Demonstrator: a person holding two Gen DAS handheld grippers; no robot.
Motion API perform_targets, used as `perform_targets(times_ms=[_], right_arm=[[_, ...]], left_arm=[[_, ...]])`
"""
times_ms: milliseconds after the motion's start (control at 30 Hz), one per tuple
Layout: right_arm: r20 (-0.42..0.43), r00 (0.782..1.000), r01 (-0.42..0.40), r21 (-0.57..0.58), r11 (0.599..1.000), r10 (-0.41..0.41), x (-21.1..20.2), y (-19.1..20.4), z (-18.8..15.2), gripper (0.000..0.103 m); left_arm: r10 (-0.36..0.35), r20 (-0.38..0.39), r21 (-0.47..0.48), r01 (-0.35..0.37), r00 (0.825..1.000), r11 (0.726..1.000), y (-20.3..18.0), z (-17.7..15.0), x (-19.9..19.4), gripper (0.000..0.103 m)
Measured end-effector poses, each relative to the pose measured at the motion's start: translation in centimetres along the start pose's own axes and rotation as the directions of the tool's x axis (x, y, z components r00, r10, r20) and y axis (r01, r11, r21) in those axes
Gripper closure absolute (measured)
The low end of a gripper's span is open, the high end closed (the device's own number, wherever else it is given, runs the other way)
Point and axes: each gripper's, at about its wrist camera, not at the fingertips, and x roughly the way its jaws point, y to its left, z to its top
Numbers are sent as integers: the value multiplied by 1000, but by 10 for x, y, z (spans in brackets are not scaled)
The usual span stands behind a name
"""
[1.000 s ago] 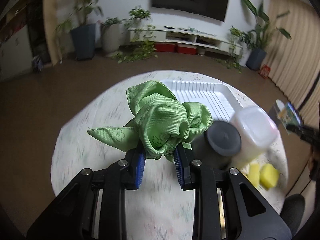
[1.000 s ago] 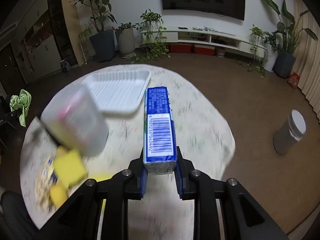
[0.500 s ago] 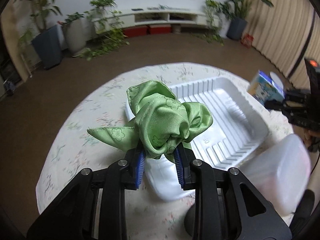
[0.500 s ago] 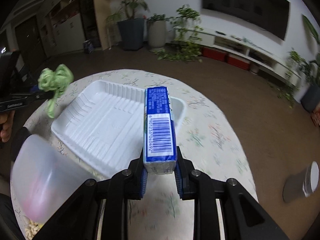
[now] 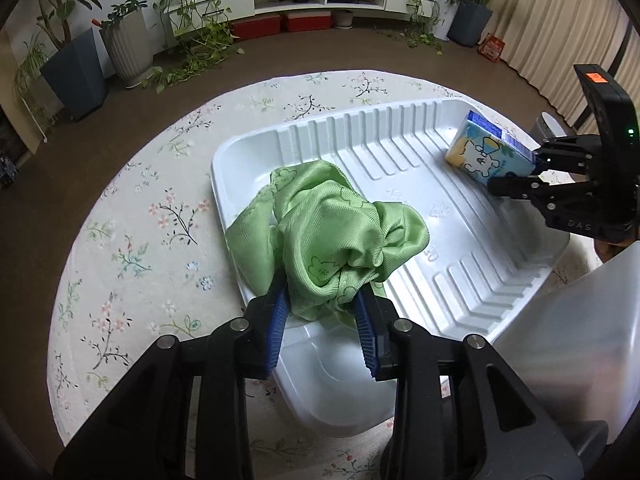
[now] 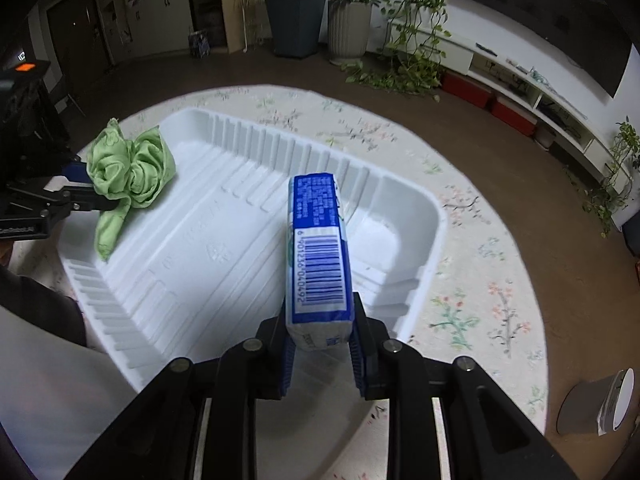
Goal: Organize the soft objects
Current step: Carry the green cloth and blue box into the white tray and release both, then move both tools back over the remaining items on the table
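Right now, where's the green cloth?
The cloth is bunched between the pads of the left hand-held gripper, whose jaws are opening, over the near-left end of the white tray. In the right wrist view it sits far left.

You are holding a crumpled green cloth over the white tray's left end, a blue tissue pack over its right.

Surface: round table; pale floral cloth cover
Landmark: white ribbed tray; lies on the table
Beside the tray's near corner: translucent plastic container
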Motion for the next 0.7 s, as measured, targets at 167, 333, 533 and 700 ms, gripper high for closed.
perform_targets(times_ms=[167,333,533,700], right_arm=[[6,1000,-4,15,1000,4,3,-1,0,76],[33,999,-14,25,1000,13,-6,-3,-3,69],[100,995,-37,61,997,31,-30,-11,-7,53],[149,988,-49,123,991,31,-60,-21,-22,40]], left_arm=[[-16,4,-10,16,1000,1000,-5,-2,-2,57],[-34,37,-39,36,999,999,-7,1,-9,43],[-37,111,-93,48,993,995,6,-2,-31,34],[-42,182,-208,81,982,975,28,-19,-58,31]])
